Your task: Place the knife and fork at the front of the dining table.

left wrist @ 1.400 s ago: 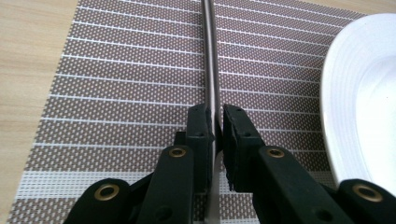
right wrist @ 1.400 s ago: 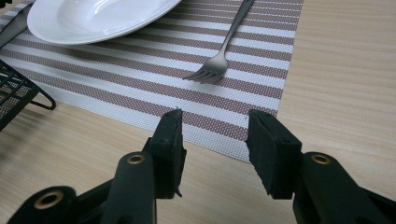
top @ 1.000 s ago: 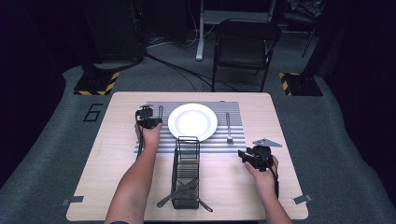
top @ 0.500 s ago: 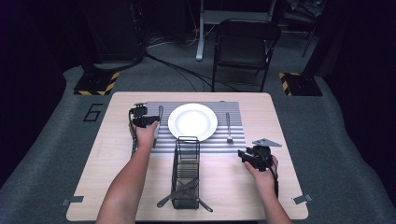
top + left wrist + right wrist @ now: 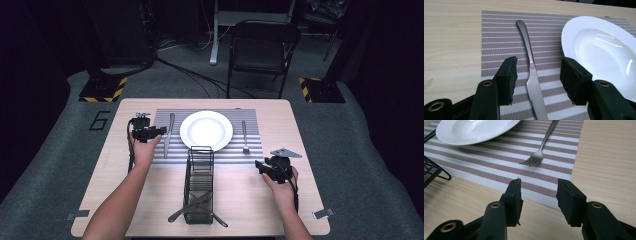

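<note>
A striped placemat (image 5: 205, 135) lies on the wooden table with a white plate (image 5: 206, 130) at its middle. A knife (image 5: 169, 134) rests on the mat left of the plate and a fork (image 5: 244, 136) right of it. My left gripper (image 5: 156, 132) hovers at the mat's left edge beside the knife. Its jaws are open, and the knife (image 5: 531, 67) lies on the mat in the gap between them, untouched, with the plate (image 5: 599, 50) to the right. My right gripper (image 5: 261, 166) is open over bare wood below the fork (image 5: 541, 147), holding nothing.
A black wire basket (image 5: 200, 185) with several utensils stands at the table's front middle, between my forearms; its corner (image 5: 431, 170) shows left of my right gripper (image 5: 538, 195). A folding chair (image 5: 262, 50) stands beyond the far edge.
My left gripper has drawn back a little to the left and toward the person, away from the knife. The right gripper has stayed put.
</note>
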Motion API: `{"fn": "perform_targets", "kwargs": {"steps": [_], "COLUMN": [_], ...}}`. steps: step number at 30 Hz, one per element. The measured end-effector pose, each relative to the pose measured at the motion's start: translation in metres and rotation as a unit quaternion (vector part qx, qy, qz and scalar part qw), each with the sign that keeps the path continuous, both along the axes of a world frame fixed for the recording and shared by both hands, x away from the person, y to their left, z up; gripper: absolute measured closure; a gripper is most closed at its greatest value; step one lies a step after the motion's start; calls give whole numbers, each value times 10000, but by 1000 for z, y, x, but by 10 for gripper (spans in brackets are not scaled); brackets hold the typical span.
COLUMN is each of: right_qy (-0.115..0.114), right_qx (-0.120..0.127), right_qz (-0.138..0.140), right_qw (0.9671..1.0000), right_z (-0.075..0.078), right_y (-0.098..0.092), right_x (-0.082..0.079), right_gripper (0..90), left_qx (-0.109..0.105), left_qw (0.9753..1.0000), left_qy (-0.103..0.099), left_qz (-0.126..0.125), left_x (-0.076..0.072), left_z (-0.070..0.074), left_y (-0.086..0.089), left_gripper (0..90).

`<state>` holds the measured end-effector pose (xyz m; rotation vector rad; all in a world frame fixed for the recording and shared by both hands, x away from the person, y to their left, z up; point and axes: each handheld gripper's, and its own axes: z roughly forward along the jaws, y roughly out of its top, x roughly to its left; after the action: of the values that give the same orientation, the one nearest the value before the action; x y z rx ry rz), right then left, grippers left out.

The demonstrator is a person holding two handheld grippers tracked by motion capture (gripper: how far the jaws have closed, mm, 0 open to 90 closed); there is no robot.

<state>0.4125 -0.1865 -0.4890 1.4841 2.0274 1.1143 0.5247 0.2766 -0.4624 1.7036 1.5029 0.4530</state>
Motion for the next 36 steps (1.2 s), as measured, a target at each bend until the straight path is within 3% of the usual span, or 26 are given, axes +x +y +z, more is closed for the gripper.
{"fn": "perform_targets", "kwargs": {"steps": [18,20,36], "right_qy": [-29,-28,2], "right_qx": [-126,-112,-182], "right_qz": [90,91,114], "right_qw": [9999,9999,9998], "right_z": [-2,-2,-5], "right_y": [5,5,6], "right_x": [-1,-1,-1], "right_gripper": [524,522,494], "left_qx": [260,392,562], "left_qw": [9991,9982,9949], "left_qy": [-147,-143,-209], "left_qz": [-307,-431,-817], "left_x": [-47,-56,-93], "left_z": [-8,-9,-29], "left_y": [15,17,21], "left_gripper": [431,428,399]}}
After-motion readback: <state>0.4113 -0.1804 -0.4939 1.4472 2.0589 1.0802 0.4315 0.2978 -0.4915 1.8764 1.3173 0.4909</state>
